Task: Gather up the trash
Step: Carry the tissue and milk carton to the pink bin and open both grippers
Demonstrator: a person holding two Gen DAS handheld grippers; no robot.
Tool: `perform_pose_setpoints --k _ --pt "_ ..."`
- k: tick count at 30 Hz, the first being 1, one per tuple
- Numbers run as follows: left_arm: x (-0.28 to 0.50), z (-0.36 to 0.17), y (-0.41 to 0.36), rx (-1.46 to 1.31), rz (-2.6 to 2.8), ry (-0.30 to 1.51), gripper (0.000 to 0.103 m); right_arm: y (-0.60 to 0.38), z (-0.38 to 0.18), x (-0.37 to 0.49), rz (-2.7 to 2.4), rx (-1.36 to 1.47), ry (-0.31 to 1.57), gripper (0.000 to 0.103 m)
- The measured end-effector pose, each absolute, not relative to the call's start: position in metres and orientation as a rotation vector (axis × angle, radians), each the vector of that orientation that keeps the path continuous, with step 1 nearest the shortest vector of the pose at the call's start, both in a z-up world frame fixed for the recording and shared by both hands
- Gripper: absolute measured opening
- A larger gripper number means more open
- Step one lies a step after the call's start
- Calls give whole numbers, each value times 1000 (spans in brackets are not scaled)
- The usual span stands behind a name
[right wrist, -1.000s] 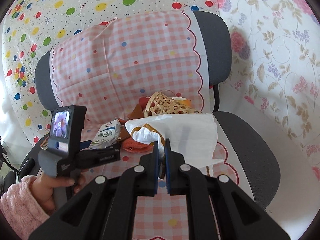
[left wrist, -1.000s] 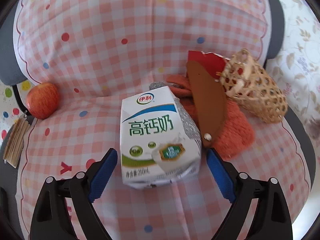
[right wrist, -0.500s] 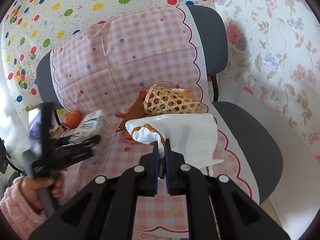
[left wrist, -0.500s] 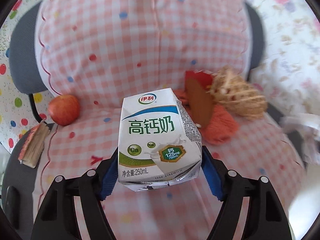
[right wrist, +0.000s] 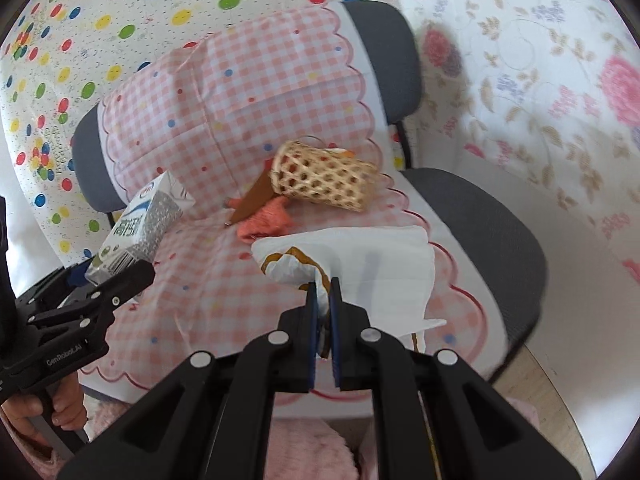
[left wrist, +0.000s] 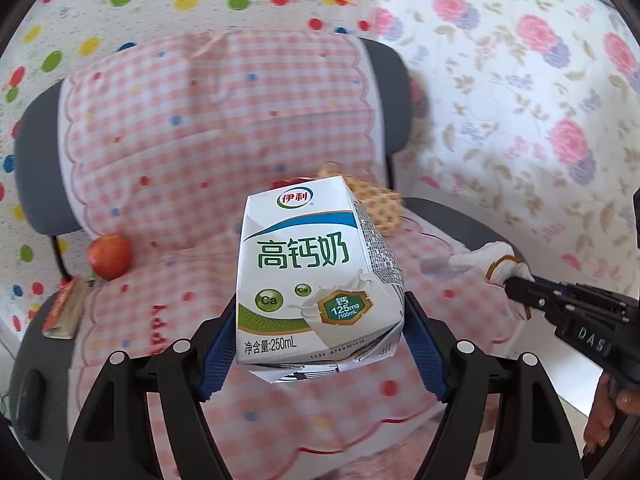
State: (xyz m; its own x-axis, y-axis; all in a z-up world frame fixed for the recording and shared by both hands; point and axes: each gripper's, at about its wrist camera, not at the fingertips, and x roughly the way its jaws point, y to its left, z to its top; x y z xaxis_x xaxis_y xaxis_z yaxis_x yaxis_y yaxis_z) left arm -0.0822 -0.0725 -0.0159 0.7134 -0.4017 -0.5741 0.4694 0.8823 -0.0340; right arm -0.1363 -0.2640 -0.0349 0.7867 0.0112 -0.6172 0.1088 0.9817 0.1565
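Observation:
My left gripper [left wrist: 316, 340] is shut on a white and green milk carton [left wrist: 314, 276] and holds it in the air above the chair seat. The carton also shows in the right wrist view [right wrist: 140, 228], at the left, in the left gripper [right wrist: 116, 280]. My right gripper [right wrist: 325, 284] is shut on the edge of a white plastic bag [right wrist: 372, 264] that lies on the seat's right side. The bag [left wrist: 476, 258] and right gripper [left wrist: 516, 286] show at the right of the left wrist view.
A chair with a pink checked cover [right wrist: 248, 92] holds a woven bamboo basket [right wrist: 324, 178], a brown leather piece [right wrist: 256, 196], an orange cloth [right wrist: 266, 218], a red apple [left wrist: 109, 256] and a small packet [left wrist: 66, 312] at the left. Patterned cloths hang behind.
My left gripper closed on the milk carton, lifted it off the seat and drew back. My right gripper stayed shut on the bag.

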Motion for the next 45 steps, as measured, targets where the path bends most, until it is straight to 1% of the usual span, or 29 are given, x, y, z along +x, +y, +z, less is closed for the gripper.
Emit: perform_pose_setpoints --k 8,12,18,23,24,26,27,28,36,41,45 --pt "-128 -27 -112 126 -614 589 76 -285 -45 -200 -178 180 684 6" --pt "-149 -40 -124 145 -674 601 76 -299 -60 -238 -257 194 723 6" --pt "-168 -53 -149 177 -752 628 76 -320 -89 -270 -344 232 799 6" --pt "-176 -58 -164 196 -785 632 76 -333 -111 -282 -389 263 848 6" --pt "-176 -59 -166 198 -789 638 76 -337 -115 -282 -391 268 856 7" --pt "-177 -60 -168 201 -792 643 76 -345 -122 -282 -407 284 869 16" --pt "-177 -60 -168 204 -790 643 76 -347 -123 -282 -409 290 872 29" --pt "-177 -61 -168 206 -787 642 76 -349 -124 -282 -409 295 870 38" --pt "-174 -64 -166 207 -771 653 76 -350 -114 -283 -416 297 828 38" --pt "-179 -67 -162 204 -784 656 76 -345 -94 -288 -425 276 765 38" --pt "-195 -72 -175 245 -850 647 76 -343 -75 -295 -440 259 705 38"
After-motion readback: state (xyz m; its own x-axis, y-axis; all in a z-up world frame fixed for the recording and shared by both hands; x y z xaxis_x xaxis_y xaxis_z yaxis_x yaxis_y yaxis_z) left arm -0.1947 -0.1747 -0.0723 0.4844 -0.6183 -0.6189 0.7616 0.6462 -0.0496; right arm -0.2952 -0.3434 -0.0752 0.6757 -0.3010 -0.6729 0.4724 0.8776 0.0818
